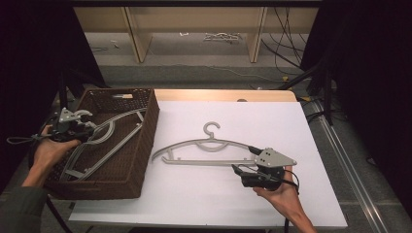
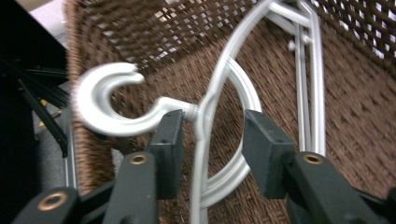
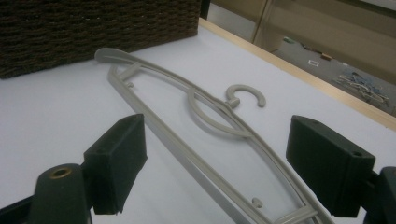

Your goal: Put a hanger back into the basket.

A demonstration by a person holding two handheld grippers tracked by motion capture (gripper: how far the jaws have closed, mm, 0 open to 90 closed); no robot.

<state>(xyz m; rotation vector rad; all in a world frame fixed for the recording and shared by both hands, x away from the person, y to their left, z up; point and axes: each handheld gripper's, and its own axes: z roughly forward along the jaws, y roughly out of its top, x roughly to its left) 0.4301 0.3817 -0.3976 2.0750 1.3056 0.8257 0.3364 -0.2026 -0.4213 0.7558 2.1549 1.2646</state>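
Note:
A grey plastic hanger (image 1: 104, 141) lies slanted inside the brown wicker basket (image 1: 150, 131) at the table's left. My left gripper (image 1: 92, 131) stands open at the basket's left wall. In the left gripper view the gripper (image 2: 212, 140) straddles the hanger's neck (image 2: 205, 116) just below the hook (image 2: 100, 100), and the left jaw touches the neck. A second grey hanger (image 1: 209, 145) lies flat on the white table top. My right gripper (image 1: 244, 158) is open around its right end. In the right gripper view the wide-open gripper (image 3: 217, 149) frames that hanger (image 3: 210, 116), with the basket (image 3: 93, 28) behind.
The white table top (image 1: 218, 199) has free room in front of and behind the flat hanger. A wooden strip (image 1: 223, 94) edges its far side. Beyond lie floor, cables (image 1: 286, 53) and wooden shelf legs (image 1: 138, 36). Black curtains flank both sides.

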